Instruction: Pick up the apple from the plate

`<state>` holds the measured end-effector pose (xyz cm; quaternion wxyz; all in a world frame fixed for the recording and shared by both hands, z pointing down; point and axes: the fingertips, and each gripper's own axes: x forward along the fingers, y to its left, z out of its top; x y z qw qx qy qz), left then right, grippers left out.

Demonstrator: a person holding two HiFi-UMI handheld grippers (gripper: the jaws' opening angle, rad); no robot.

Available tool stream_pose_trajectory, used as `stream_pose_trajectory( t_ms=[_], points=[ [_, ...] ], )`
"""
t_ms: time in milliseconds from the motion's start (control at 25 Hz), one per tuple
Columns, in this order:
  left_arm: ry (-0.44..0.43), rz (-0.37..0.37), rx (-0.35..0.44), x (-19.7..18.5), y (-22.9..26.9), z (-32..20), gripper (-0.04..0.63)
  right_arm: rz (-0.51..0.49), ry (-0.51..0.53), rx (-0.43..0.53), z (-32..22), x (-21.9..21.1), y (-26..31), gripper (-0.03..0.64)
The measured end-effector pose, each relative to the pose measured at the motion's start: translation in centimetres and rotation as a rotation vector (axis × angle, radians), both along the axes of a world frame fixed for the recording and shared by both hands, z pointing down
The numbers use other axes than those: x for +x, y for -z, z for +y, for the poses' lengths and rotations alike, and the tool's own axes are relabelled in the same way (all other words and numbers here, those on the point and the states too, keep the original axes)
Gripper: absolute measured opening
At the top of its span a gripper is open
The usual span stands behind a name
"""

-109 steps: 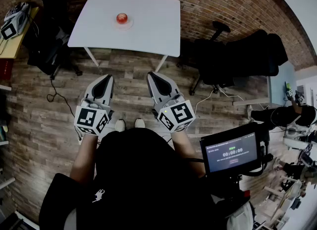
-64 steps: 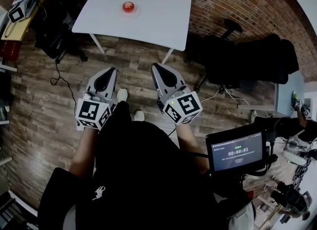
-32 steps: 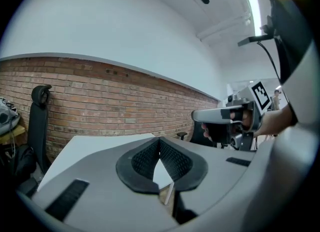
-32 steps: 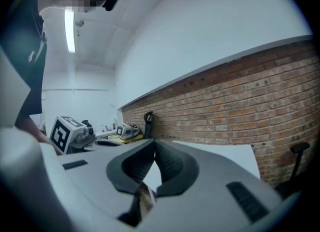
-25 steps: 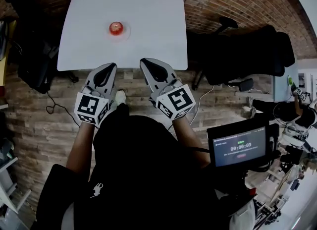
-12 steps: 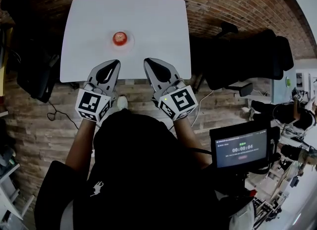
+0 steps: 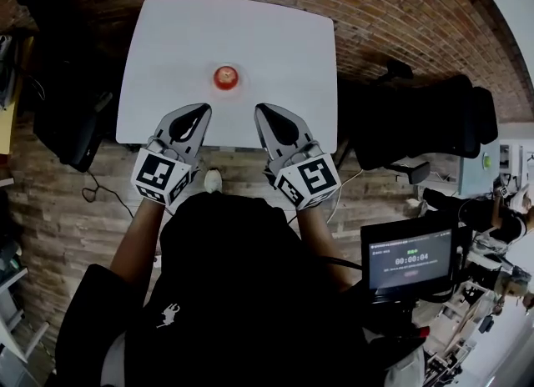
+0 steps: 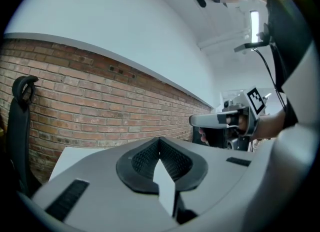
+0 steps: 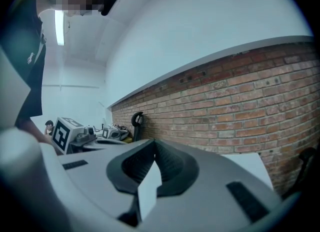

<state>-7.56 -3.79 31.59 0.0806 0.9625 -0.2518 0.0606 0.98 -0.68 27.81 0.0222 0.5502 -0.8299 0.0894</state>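
Red apple [image 7: 226, 76] sits on its plate [image 7: 226, 89], ahead of and between my left claw [image 7: 201, 110] and right claw [image 7: 262, 111]. Both claws are pressed together and empty, poised over the white surface [image 7: 167, 52] edge, presumably for the reach.

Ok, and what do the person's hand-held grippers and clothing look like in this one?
Both match: the left hand-held gripper and right hand-held gripper are light grey shells tapering to a point, each with a black teardrop-shaped recess on top. Each carries a white cube with black square markers at the rear. The person wears a black short-sleeved top with a small white emblem.
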Motion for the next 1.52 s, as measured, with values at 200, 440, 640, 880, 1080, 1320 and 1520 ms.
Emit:
stream_pose_trajectory(
  t_ms=[200, 440, 640, 880, 1080, 1320, 1520],
  points=[
    [0.015, 0.009, -0.027, -2.1, -0.9, -1.0, 0.006, 0.006, 0.031, -0.024, -1.3, -2.0, -0.6, 0.005],
    [0.054, 0.007, -0.020, -4.2, -1.6, -1.2, 0.006, 0.005, 0.061, -0.037, -2.0, -3.6, -1.1, 0.005],
    [0.052, 0.001, -0.015, -4.4, -1.6, -1.3, 0.006, -0.004, 0.052, -0.024, -2.3, -3.6, -0.6, 0.005],
    [0.040, -0.015, 0.007, -3.0, -1.0, -1.5, 0.006, -0.015, 0.058, -0.015, -2.6, -3.1, -0.4, 0.005],
    [0.055, -0.024, -0.001, -1.9, -1.3, -2.3, 0.006, -0.022, 0.075, -0.004, -3.7, -1.9, -0.4, 0.005],
    [0.083, -0.048, 0.008, -0.3, -1.6, -3.9, 0.006, -0.013, 0.091, -0.014, -5.6, 0.2, -0.8, 0.005],
    [0.099, -0.067, -0.009, 1.6, -2.4, -5.4, 0.006, -0.021, 0.111, -0.029, -7.4, 2.0, -1.4, 0.005]
  ],
)
